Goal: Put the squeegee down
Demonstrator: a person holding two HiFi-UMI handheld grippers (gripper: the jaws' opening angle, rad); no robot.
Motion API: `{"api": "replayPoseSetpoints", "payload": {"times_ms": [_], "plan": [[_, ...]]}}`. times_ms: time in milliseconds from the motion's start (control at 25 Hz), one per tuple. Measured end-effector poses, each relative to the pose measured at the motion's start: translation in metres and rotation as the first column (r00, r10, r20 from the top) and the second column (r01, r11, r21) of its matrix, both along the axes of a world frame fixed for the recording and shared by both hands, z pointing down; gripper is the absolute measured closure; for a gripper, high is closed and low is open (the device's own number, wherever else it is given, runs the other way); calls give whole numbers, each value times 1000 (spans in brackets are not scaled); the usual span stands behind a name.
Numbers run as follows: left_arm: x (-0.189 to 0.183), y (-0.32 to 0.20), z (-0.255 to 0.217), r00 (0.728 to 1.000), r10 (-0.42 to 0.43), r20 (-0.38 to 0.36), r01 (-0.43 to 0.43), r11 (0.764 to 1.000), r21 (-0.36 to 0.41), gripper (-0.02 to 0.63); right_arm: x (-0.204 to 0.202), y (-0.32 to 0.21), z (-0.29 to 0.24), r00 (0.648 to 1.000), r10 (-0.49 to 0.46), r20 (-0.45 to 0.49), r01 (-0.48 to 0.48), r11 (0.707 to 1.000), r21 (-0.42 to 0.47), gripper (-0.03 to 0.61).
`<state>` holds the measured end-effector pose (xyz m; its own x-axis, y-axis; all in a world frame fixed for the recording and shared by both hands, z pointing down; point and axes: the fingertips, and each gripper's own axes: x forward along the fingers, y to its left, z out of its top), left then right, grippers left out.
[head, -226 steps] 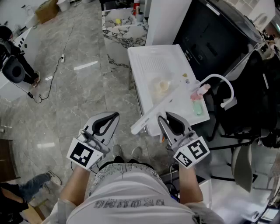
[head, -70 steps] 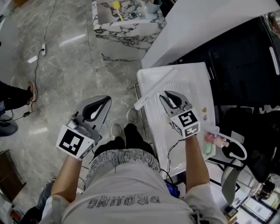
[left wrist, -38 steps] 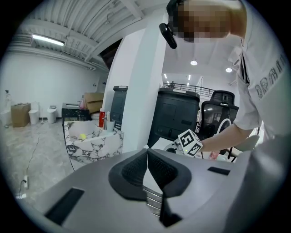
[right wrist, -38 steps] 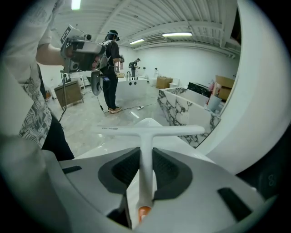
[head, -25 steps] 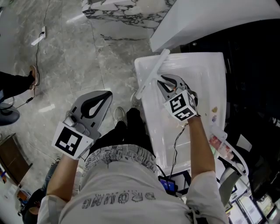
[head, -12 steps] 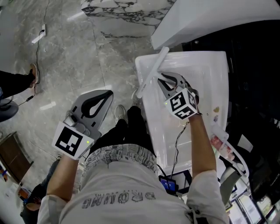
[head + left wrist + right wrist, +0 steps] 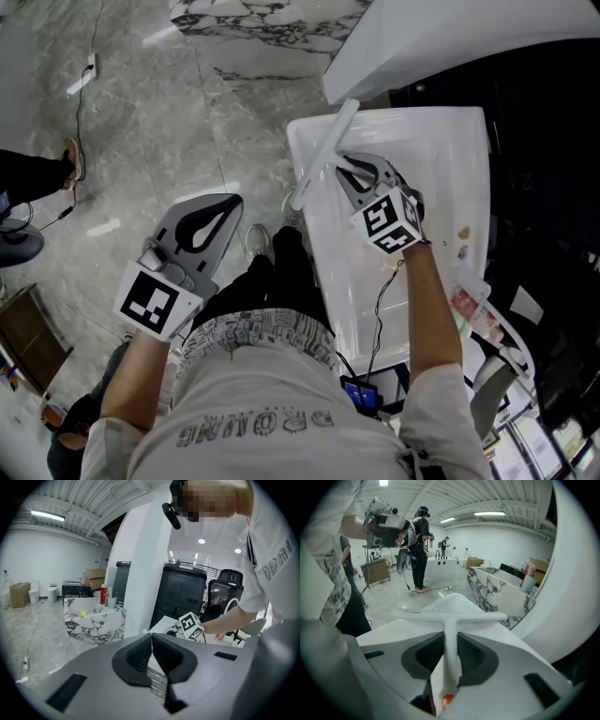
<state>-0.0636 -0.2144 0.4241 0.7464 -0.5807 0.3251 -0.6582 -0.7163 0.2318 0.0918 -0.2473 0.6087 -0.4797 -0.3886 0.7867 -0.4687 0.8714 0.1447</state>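
Currently the right gripper (image 7: 352,171) is pinching the squeegee (image 7: 323,155) handle above the tray (image 7: 450,159) (blade over its rim); the left gripper (image 7: 225,204) is hanging, jaws pressed together.

Bright overhead ceiling strip lights (image 7: 489,513); sharp frames; fisheye warping, dark corners.

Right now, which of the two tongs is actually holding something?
The right tongs, over the white tray: they clamp the white squeegee by its handle. The left tongs are closed on nothing, off to the side.
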Motion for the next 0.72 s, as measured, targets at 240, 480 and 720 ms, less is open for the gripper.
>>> {"api": "replayPoseSetpoints", "payload": {"times_ms": [240,480,720], "plan": [[0,1,0,1000,3,4,-3,1000,2,594,0,-1,3,1000,9,-8,-9,1000,8,483],[-4,2,-3,1000,-2,4,2,1000,10,594,0,0,8,1000,23,-21,-23,1000,-7,456],[-6,4,-8,1000,-3,2,3,1000,16,594,0,-4,-1,999,37,-13,-36,999,9,423]]}}
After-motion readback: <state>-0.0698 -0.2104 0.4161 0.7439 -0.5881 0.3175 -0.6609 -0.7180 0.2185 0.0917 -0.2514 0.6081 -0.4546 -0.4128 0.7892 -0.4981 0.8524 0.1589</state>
